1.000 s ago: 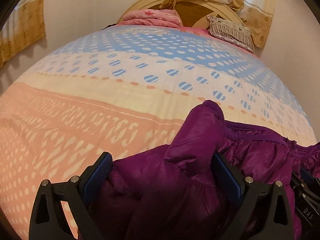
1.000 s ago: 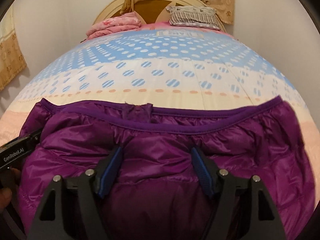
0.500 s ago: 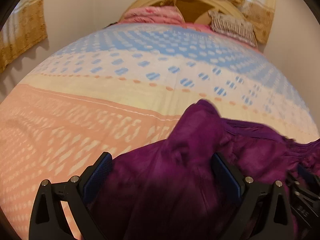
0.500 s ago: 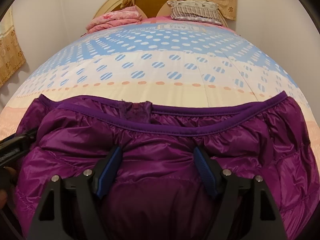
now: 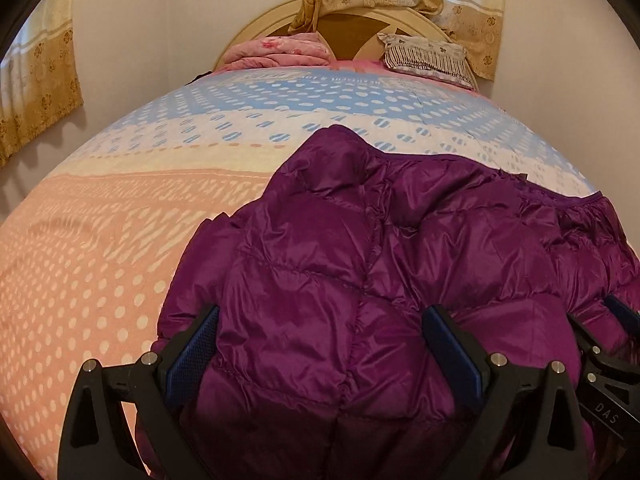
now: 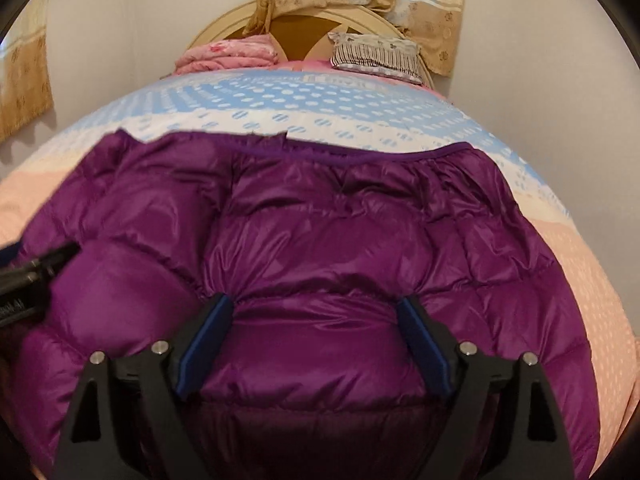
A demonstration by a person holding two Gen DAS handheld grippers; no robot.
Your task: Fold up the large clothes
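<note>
The purple puffer jacket (image 6: pixel 320 240) is now lying flatter and farther up the bed (image 5: pixel 120 240). The right tongs (image 6: pixel 316 340) have just been opening wider around its padding; the left tongs (image 5: pixel 320 348) are staying spread, jacket between.

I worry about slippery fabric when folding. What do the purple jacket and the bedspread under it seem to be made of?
Purple jacket: likely a thin nylon or polyester shell over puffy fill, glossy; light sheens on it and stitched seams divide it into padded panels. Bedspread: looks like matte woven cotton or a blend, printed with dots in pink, cream and blue bands; no shine.
</note>
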